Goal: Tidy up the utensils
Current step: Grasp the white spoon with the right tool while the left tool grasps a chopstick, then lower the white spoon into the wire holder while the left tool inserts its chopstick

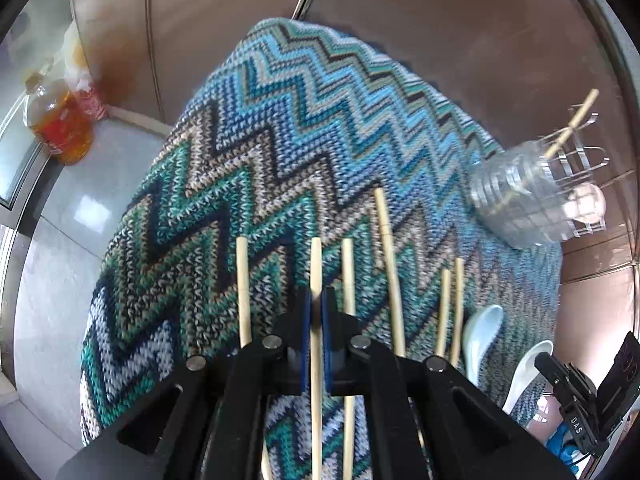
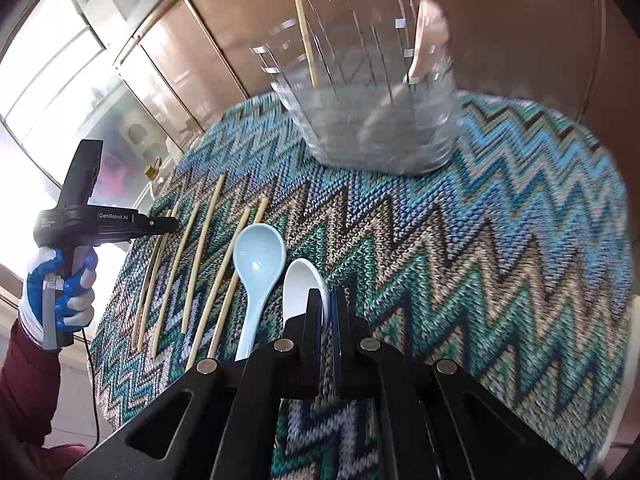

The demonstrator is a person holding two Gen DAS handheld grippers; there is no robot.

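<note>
My left gripper (image 1: 316, 300) is shut on a wooden chopstick (image 1: 316, 264), with several more chopsticks (image 1: 389, 248) lying around it on the zigzag knitted mat (image 1: 240, 140). My right gripper (image 2: 327, 304) is shut on the rim of a white spoon (image 2: 300, 288); a light blue spoon (image 2: 259, 256) lies just left of it. A clear plastic holder (image 2: 368, 120) stands at the mat's far side with one chopstick (image 2: 304, 32) and a spoon (image 2: 428, 36) in it. The holder also shows in the left wrist view (image 1: 532, 196). The left gripper shows in the right wrist view (image 2: 170, 225) above the chopstick row (image 2: 200, 256).
A bottle of amber oil (image 1: 56, 120) and a red packet (image 1: 90, 100) stand on the floor to the far left. Brown cabinet panels (image 1: 440, 20) rise behind the mat. The two spoons show at the lower right of the left wrist view (image 1: 480, 336).
</note>
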